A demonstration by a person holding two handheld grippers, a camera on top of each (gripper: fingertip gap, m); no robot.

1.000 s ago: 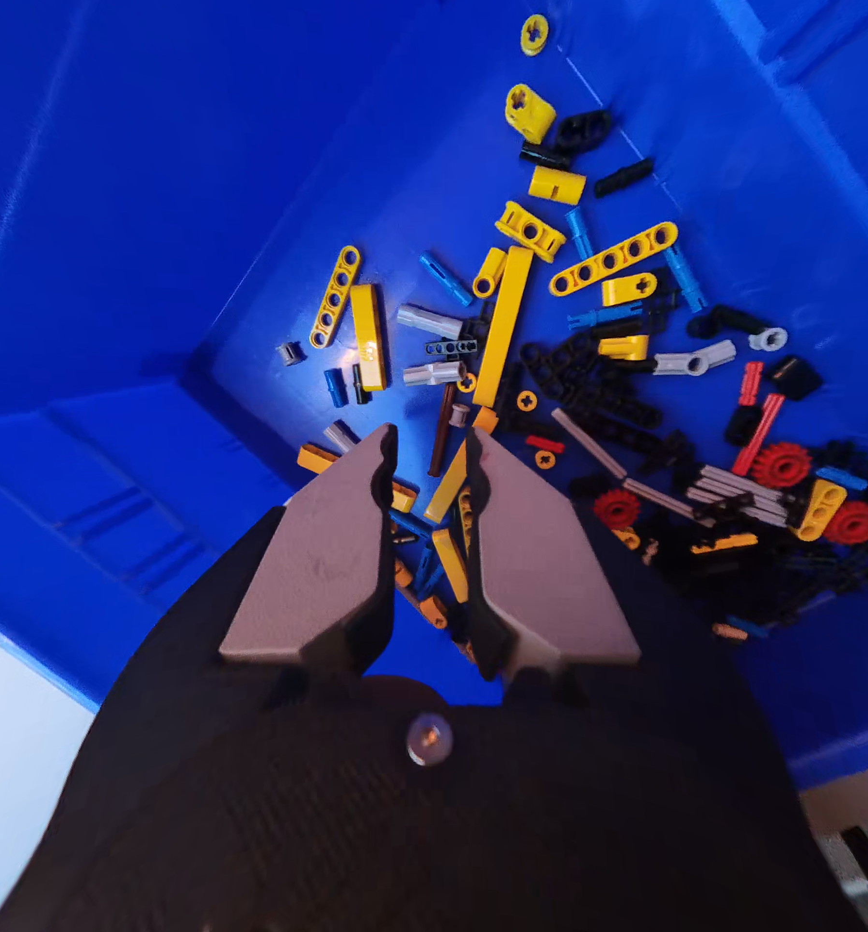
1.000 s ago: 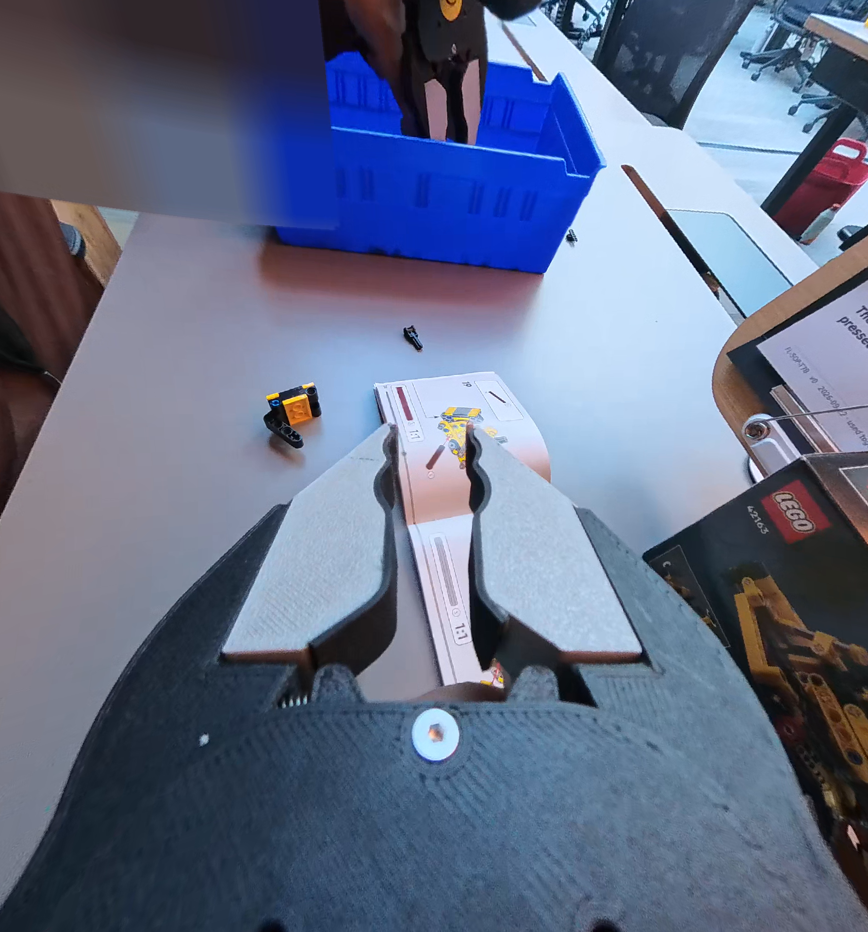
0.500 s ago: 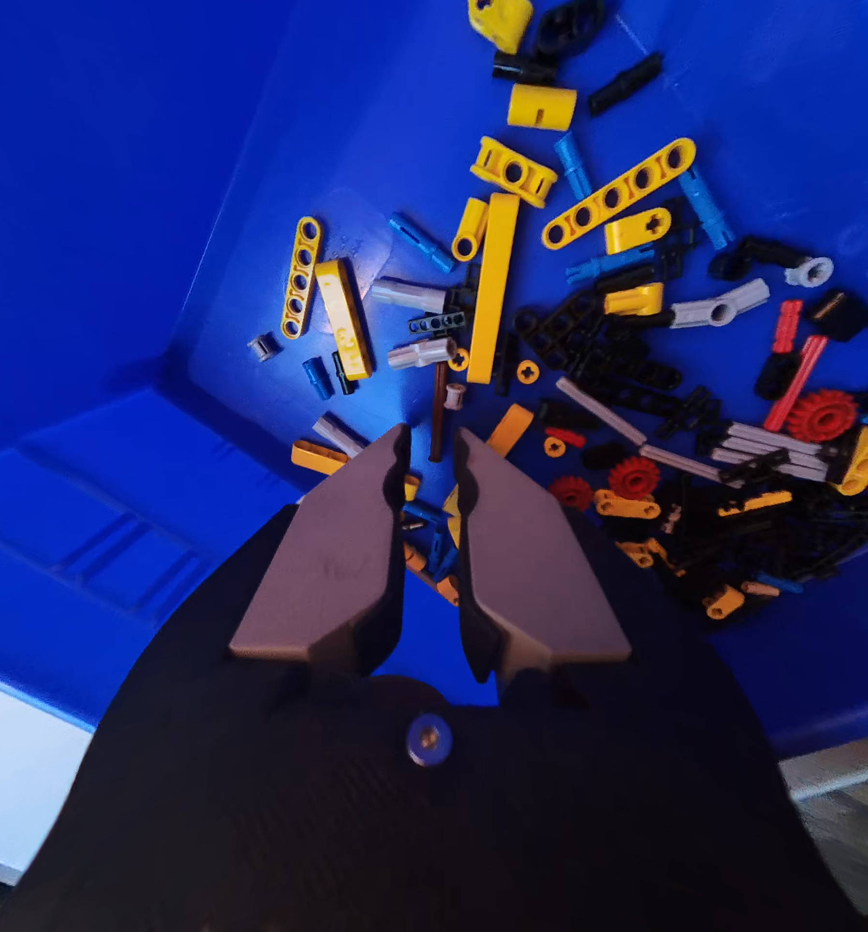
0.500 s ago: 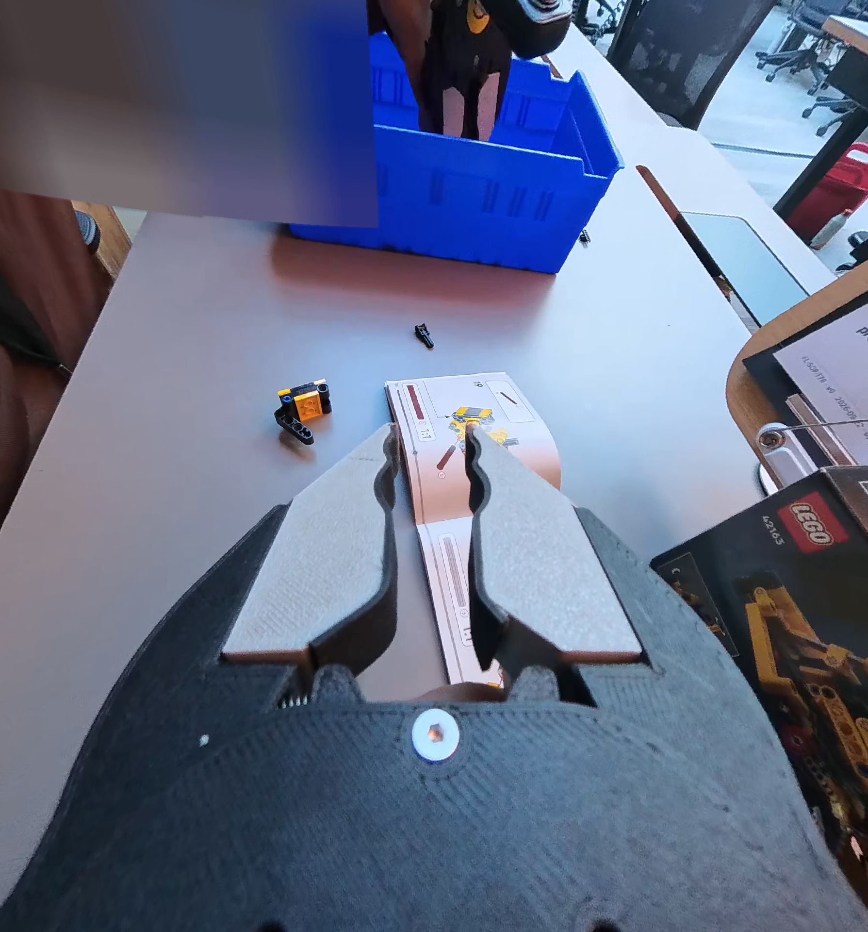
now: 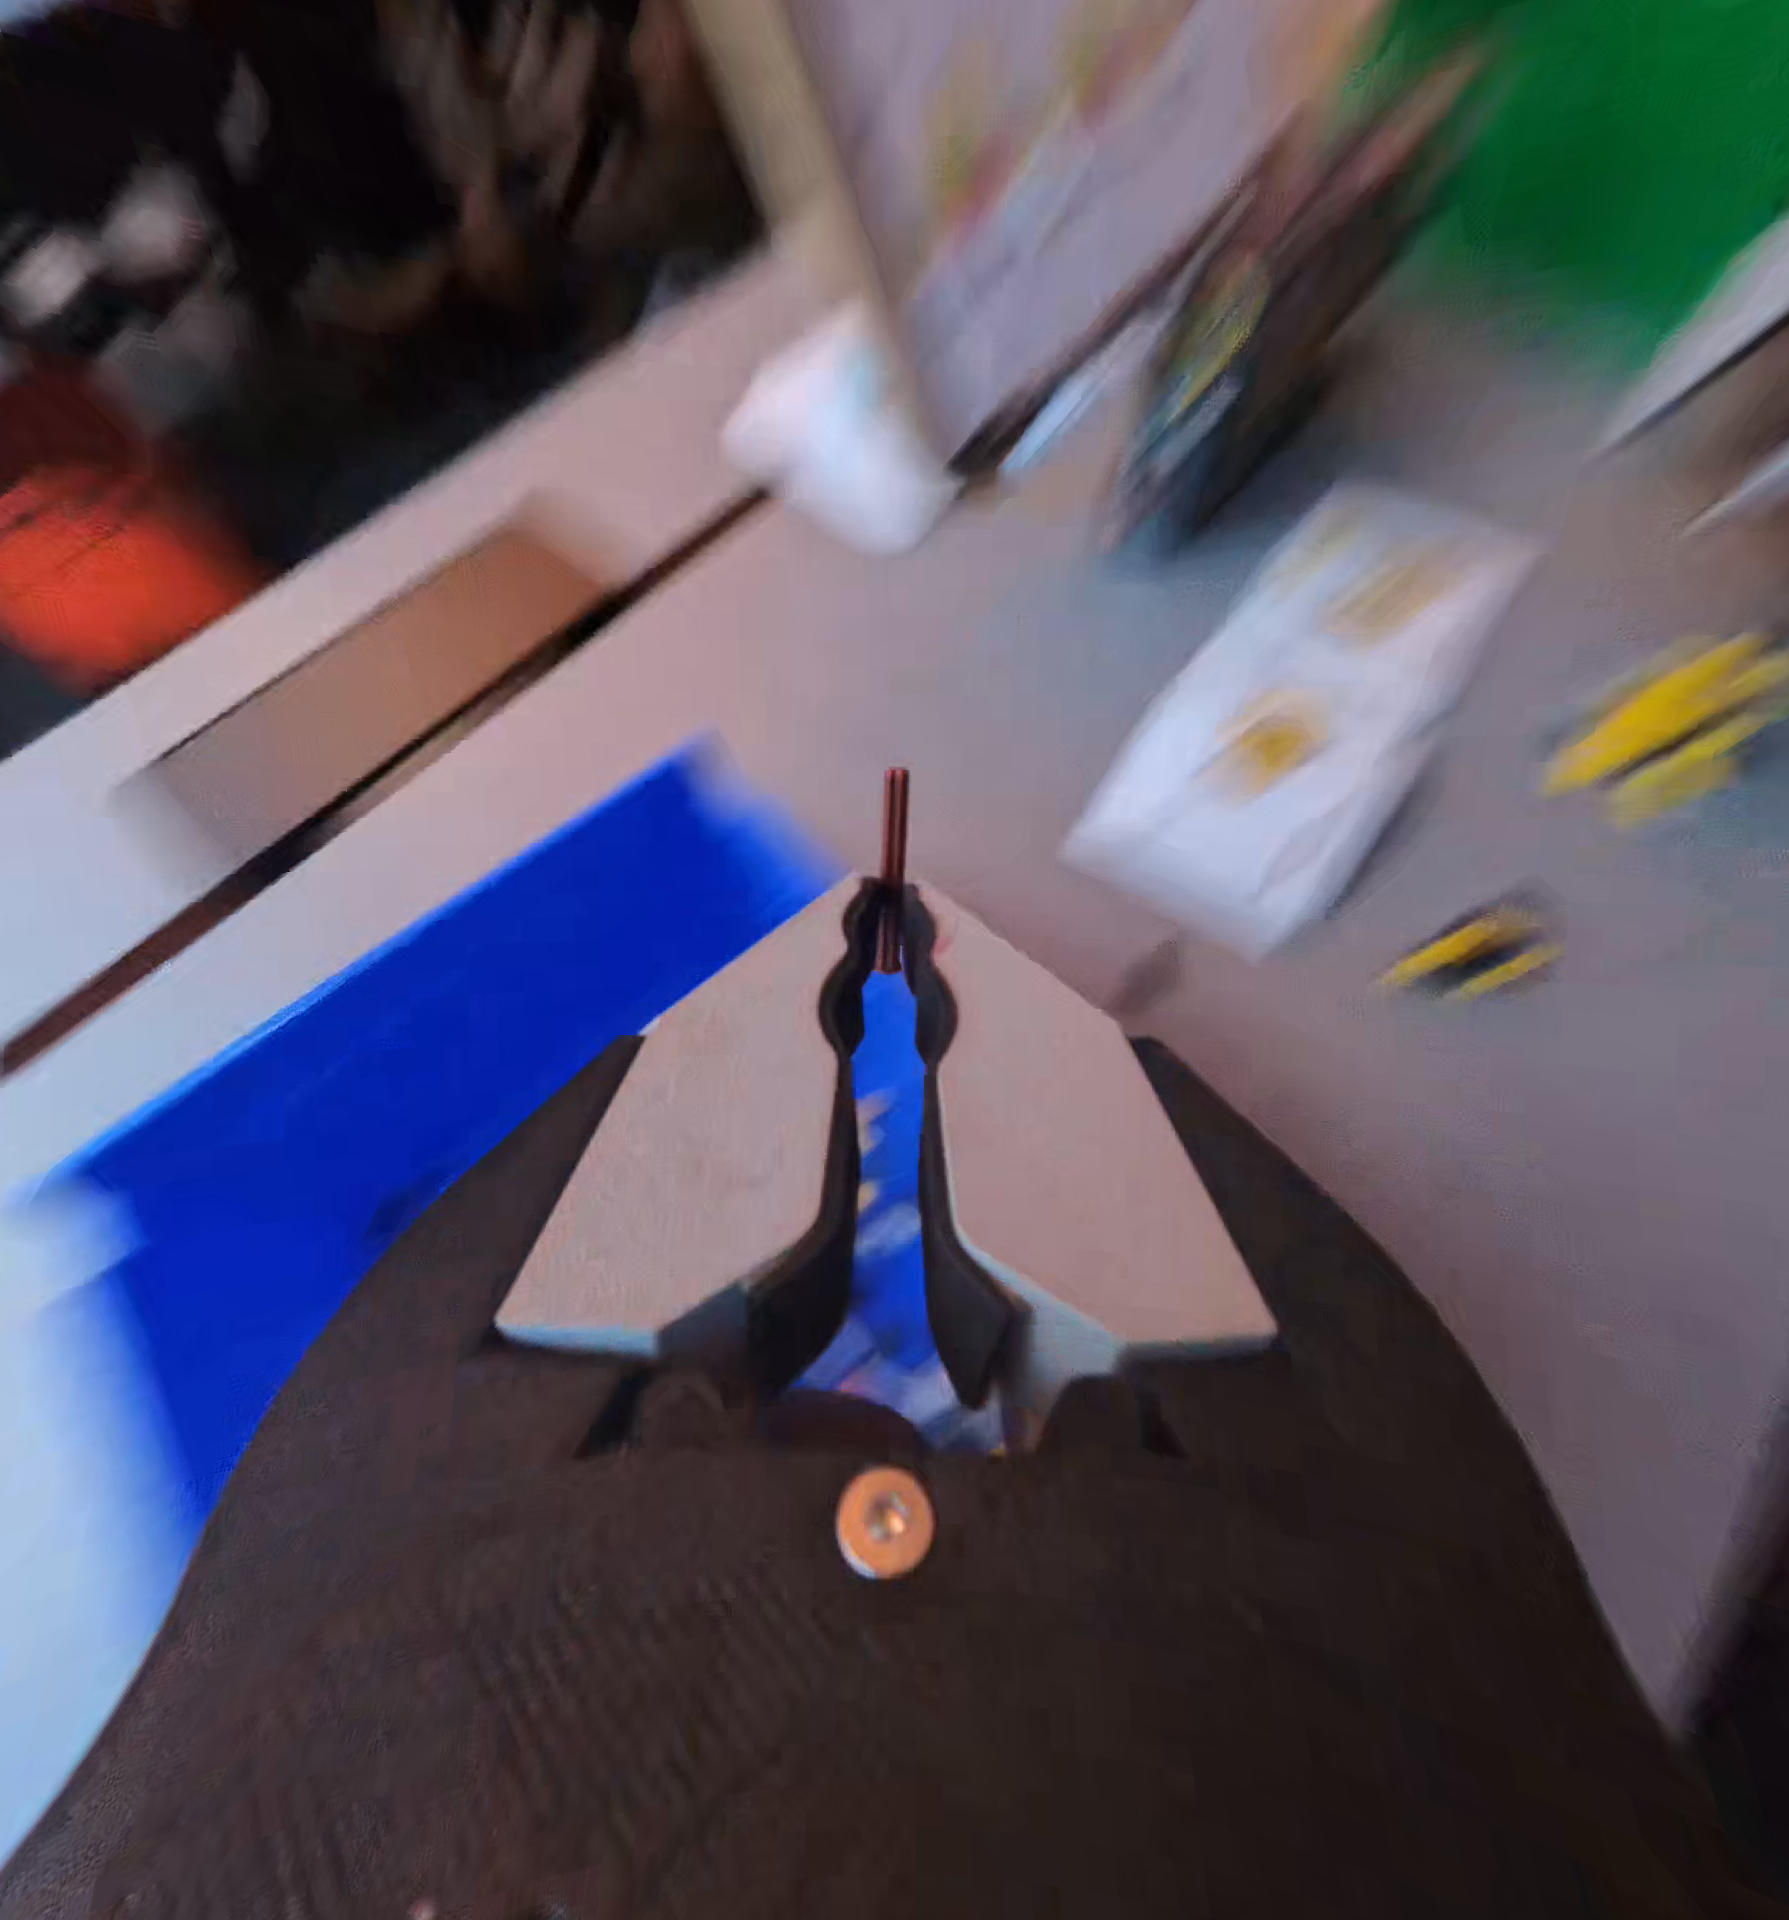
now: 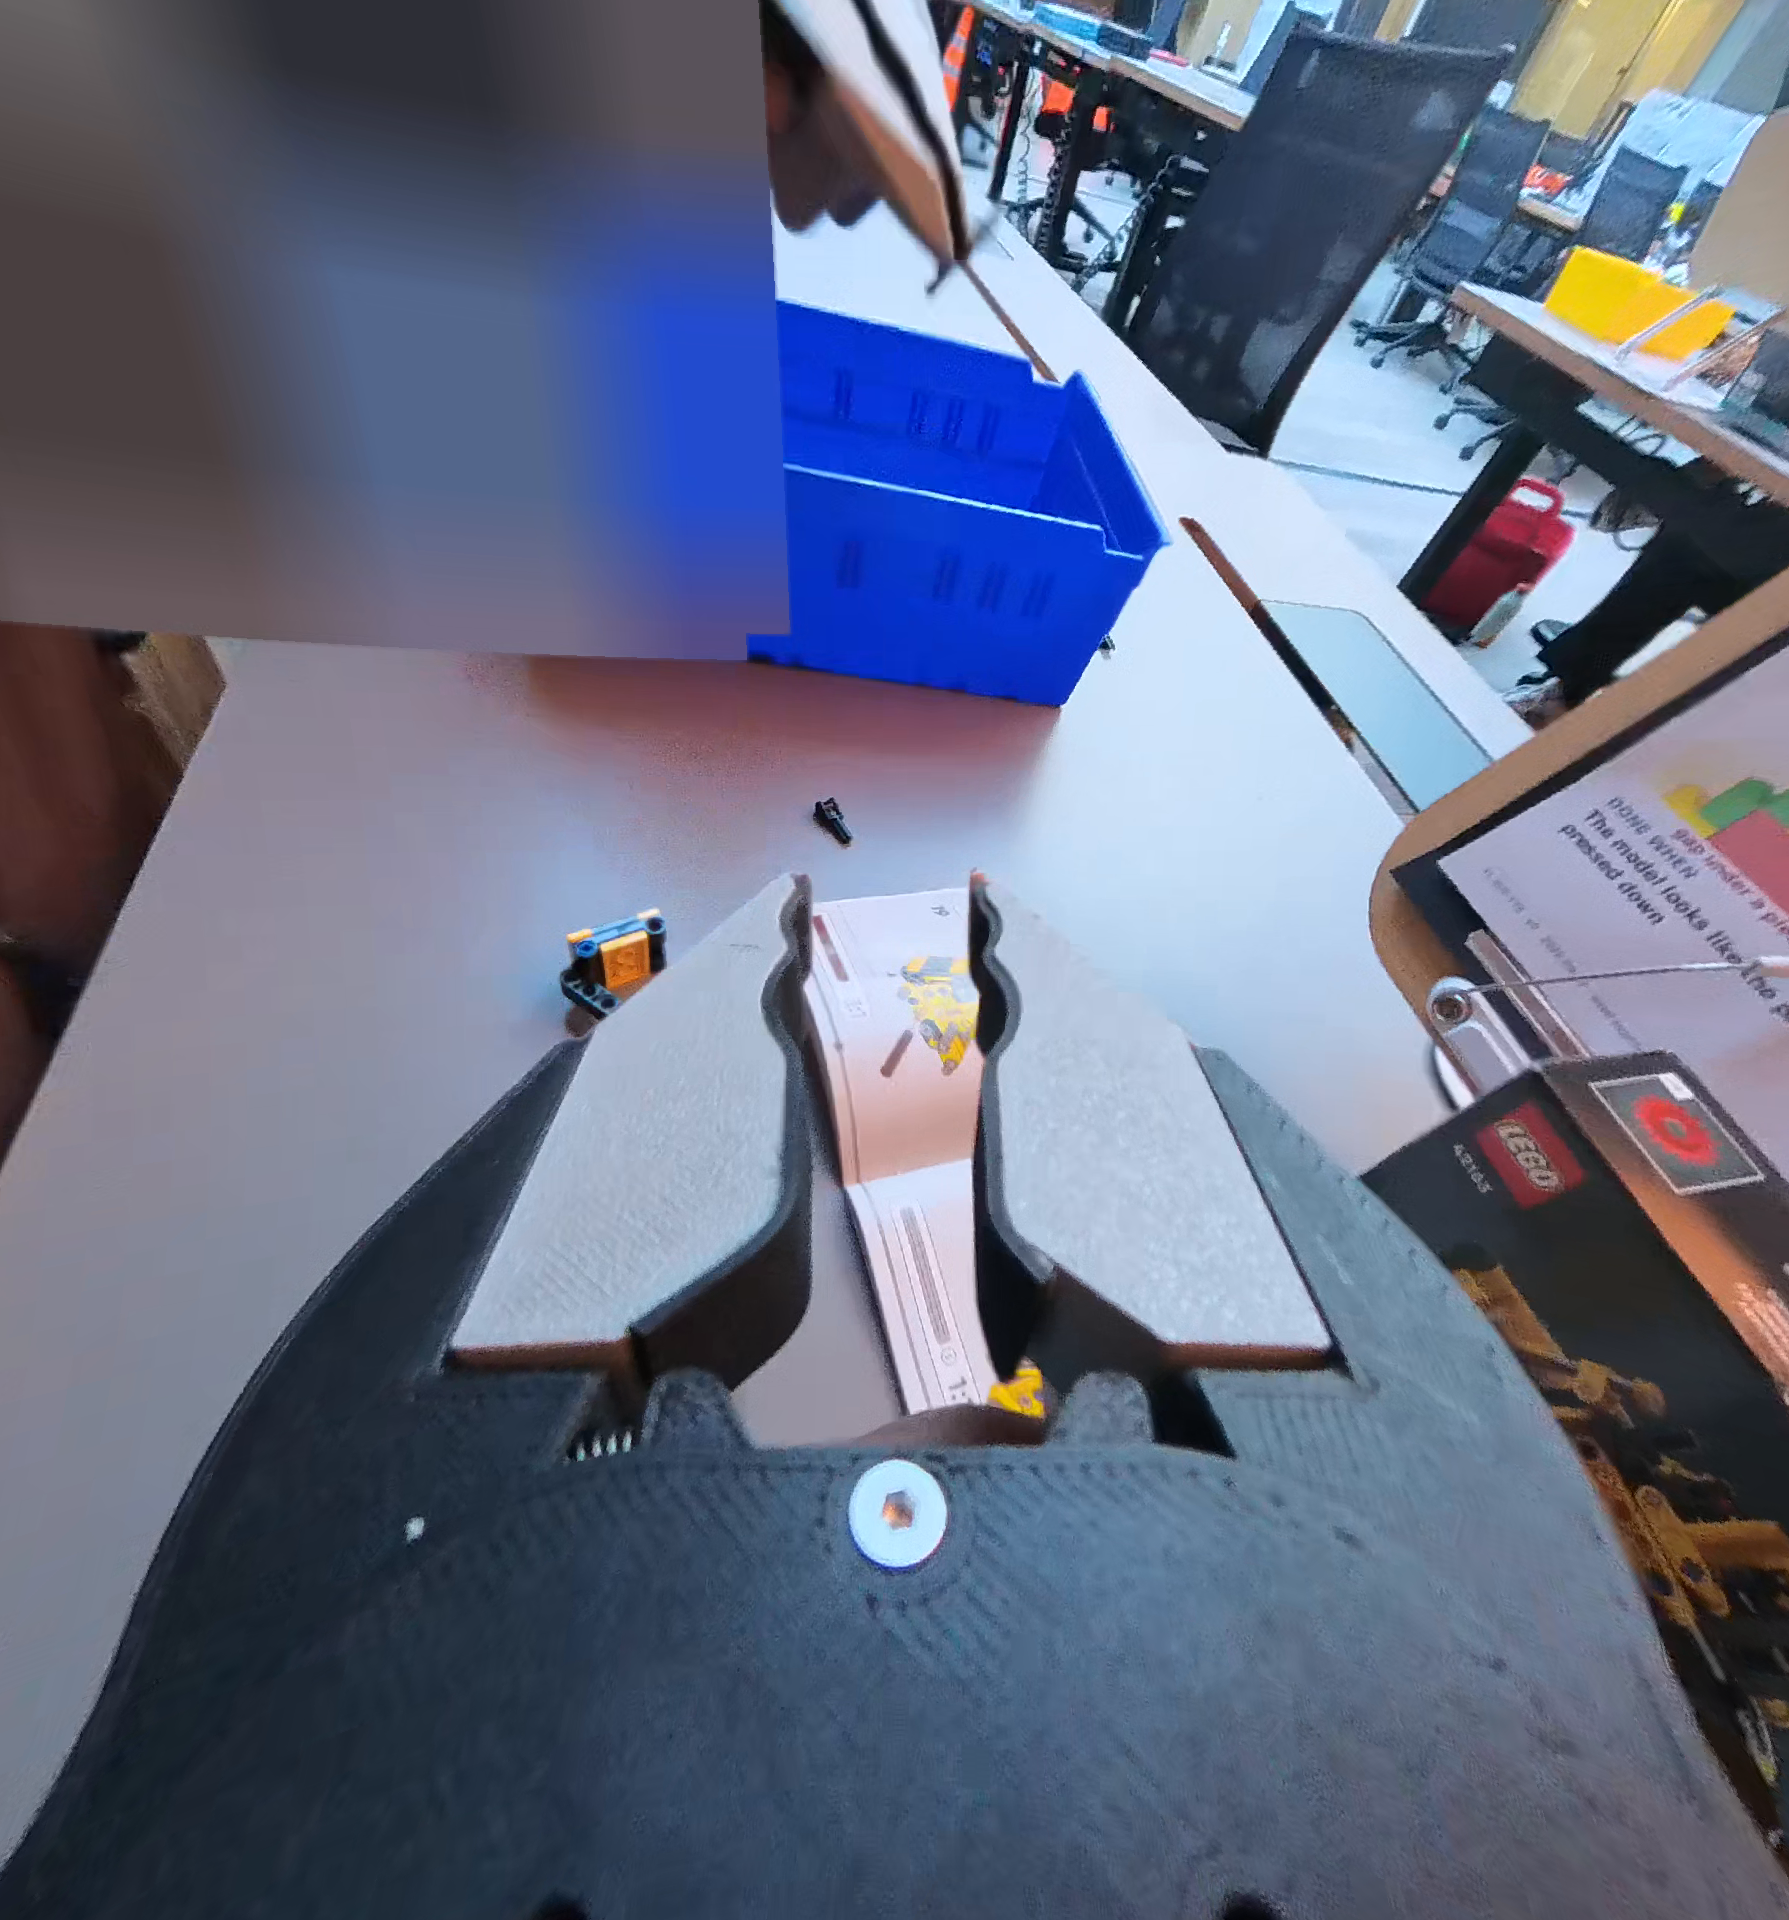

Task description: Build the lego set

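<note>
Table (image 6: 1129, 831) w/ blue bin (image 6: 952, 582), booklet (image 6: 890, 966), box (image 6: 1648, 1299).

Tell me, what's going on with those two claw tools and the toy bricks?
A person is building a lego set using two handheld grippers. The left gripper has its jaws shut on a thin dark red rod, above the blue bin. The right gripper hangs open over the instruction booklet, near a small yellow and black assembly.

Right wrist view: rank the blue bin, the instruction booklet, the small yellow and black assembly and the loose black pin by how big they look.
1. Blue bin, though part is covered by a blur patch.
2. Booklet, partly hidden behind the right gripper's fingers.
3. Assembly.
4. Black pin, smallest.
The bin sits farthest away, so it is truly the largest.
</note>
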